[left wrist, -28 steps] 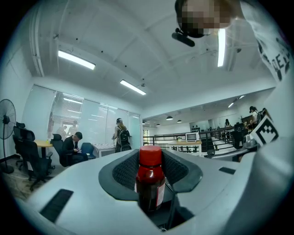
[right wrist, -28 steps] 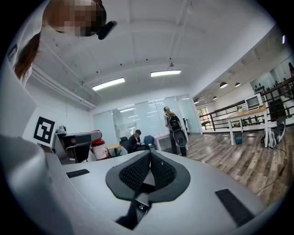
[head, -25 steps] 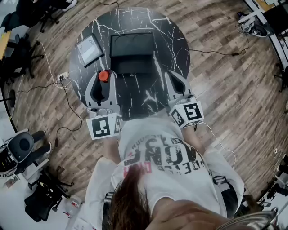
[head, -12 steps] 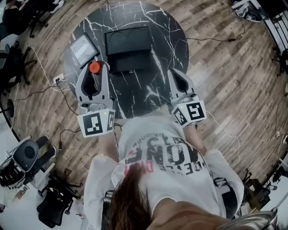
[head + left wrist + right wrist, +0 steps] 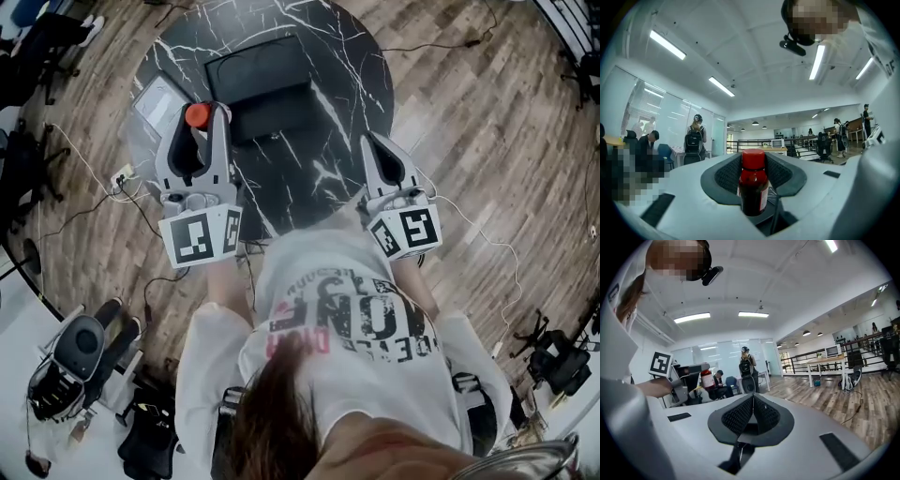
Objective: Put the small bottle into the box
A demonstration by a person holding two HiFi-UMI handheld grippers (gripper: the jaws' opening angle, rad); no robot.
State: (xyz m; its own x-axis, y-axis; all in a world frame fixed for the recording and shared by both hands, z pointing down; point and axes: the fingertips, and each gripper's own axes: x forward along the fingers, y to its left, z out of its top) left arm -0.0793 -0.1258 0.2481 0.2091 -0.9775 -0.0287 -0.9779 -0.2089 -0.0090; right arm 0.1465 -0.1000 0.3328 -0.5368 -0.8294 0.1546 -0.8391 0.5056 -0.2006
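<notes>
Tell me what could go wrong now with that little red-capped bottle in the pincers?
The left gripper pinches the bottle only by its sides, so it could slip or tilt out. The bottle hangs beside the box, not above it; let go now, it would likely hit the table and might roll off.

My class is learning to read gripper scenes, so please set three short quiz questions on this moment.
1. True or false: the right gripper holds the small bottle.
2. The bottle's cap is: A green, B red, C white.
3. Fill in: the black box sits on a round marbled ____.

Key: 1 false, the left gripper holds it. 2 B. 3 table.
</notes>
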